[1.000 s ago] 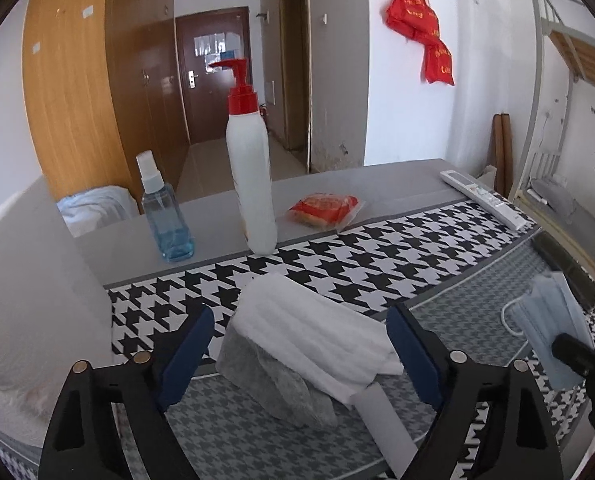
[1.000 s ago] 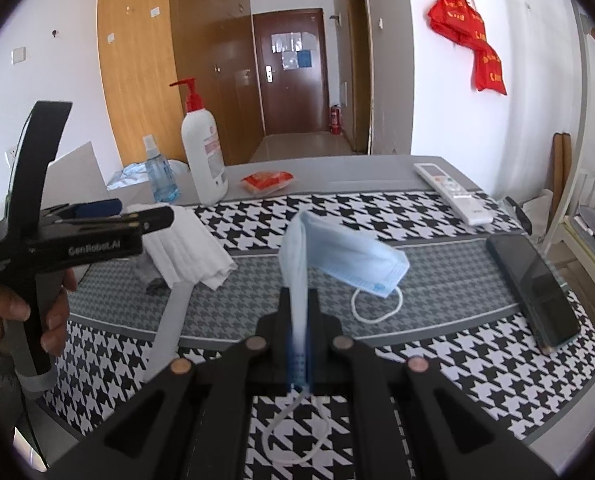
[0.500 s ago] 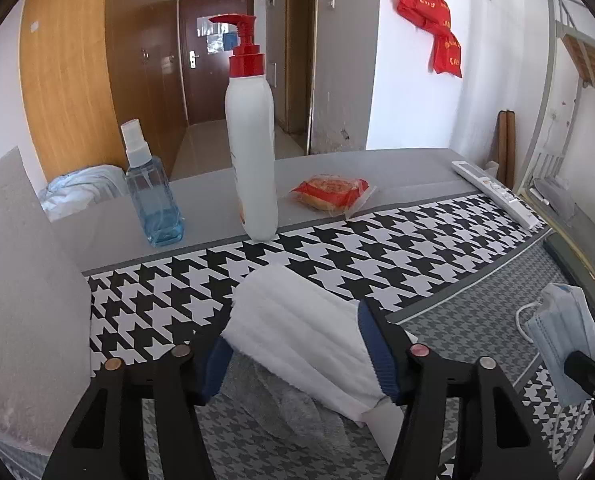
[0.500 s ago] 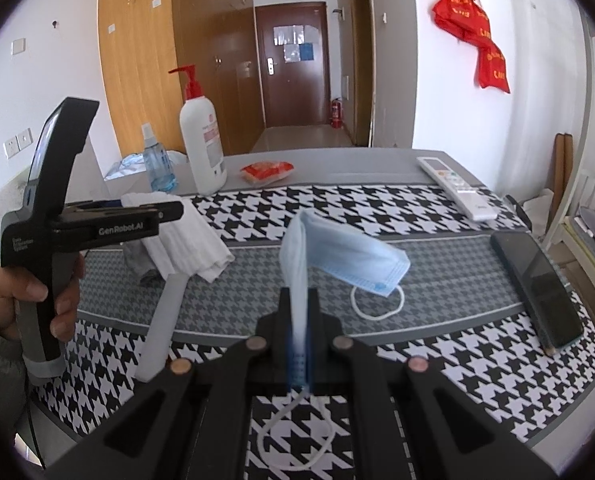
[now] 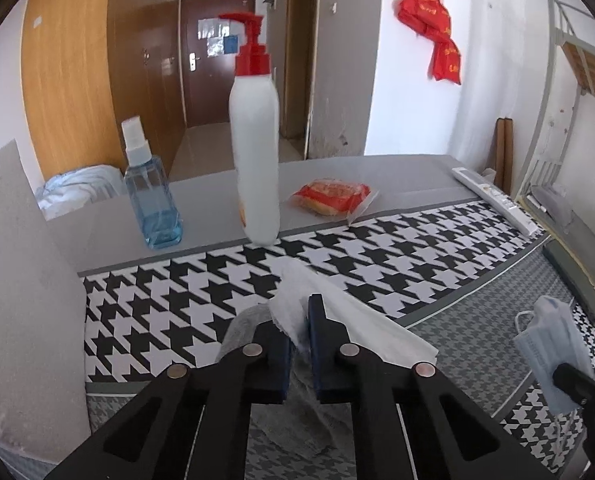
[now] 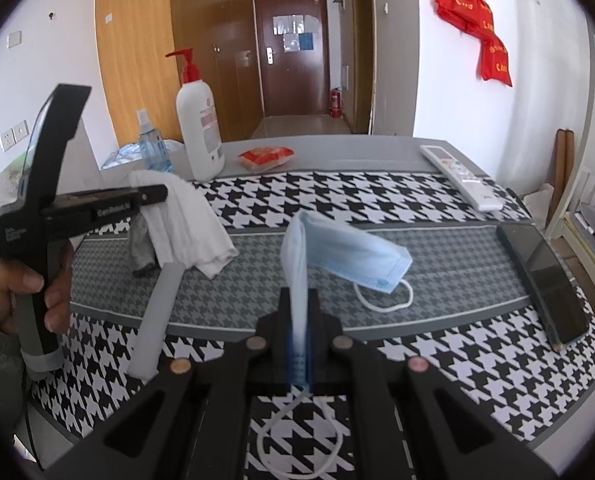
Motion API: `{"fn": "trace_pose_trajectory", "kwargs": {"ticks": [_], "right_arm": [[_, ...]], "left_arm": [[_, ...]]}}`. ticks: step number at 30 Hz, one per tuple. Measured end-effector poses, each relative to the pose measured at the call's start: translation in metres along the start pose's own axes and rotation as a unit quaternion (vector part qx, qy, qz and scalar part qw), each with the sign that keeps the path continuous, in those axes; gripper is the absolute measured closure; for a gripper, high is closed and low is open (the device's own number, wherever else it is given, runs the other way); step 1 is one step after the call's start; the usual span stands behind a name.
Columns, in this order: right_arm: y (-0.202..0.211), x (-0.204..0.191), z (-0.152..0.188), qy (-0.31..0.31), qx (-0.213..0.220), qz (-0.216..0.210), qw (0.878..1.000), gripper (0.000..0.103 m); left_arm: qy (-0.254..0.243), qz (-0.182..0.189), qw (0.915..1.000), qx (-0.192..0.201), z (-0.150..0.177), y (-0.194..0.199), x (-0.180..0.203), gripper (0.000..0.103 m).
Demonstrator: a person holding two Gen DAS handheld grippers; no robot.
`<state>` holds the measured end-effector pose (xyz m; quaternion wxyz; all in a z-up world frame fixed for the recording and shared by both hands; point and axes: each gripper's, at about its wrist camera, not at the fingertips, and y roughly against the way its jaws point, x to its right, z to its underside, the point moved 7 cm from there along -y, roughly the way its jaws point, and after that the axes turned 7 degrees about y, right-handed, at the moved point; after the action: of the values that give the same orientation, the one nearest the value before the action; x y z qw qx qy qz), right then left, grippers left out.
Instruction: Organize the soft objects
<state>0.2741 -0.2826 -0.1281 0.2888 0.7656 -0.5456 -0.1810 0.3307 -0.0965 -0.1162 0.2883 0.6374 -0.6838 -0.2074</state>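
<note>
While the left tongs (image 5: pixel 297 336) are pinched narrow on a fold of the white cloth (image 5: pixel 349 320), the right tongs (image 6: pixel 299 320) are clamped on one edge of the blue face mask (image 6: pixel 349 252), its body bending away over the grey middle band of the tabletop (image 6: pixel 437 256) and one ear loop (image 6: pixel 297 436) hanging below the fingers. The white cloth sits toward the left edge of the tabletop, draped partly over a grey cloth (image 6: pixel 139 242), with a pale flat strip (image 6: pixel 157 312) running out from beneath them toward the near edge. In the right wrist view the person's left hand (image 6: pixel 21 292) grips the handle of the left tool. Along the far edge stand a blue spray bottle (image 5: pixel 149 196) and a white pump bottle (image 5: pixel 255 148) with a red top, the two near each other, and a red snack packet (image 5: pixel 331 196) lies just beside the pump bottle. A white remote (image 6: pixel 461 176) rests near the far right corner, and a dark phone (image 6: pixel 545 276) lies along the right edge.
</note>
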Motion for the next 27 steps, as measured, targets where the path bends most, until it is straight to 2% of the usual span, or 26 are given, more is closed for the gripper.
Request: {"fn": "trace_pose_trajectory", "kwargs": {"ticks": [10,15,22,27], "right_arm": [[0.012,-0.001,-0.003,0.002,0.007,0.015,1.0,0.096],[0.023,-0.002,-0.005,0.001,0.015,0.018,1.0,0.096],[0.036,-0.003,-0.003,0.0,0.023,0.021,1.0,0.096],[0.04,-0.004,-0.002,-0.002,0.024,0.02,1.0,0.096]], "left_arm": [[-0.033,0.048,0.9968,0.055,-0.011,0.054,0.026,0.1],[-0.055,0.069,0.994,0.064,-0.01,0.073,0.041,0.102],[-0.099,0.069,0.9914,0.049,0.007,0.073,0.056,0.102],[-0.114,0.055,0.9916,0.025,0.018,0.055,0.059,0.101]]}}
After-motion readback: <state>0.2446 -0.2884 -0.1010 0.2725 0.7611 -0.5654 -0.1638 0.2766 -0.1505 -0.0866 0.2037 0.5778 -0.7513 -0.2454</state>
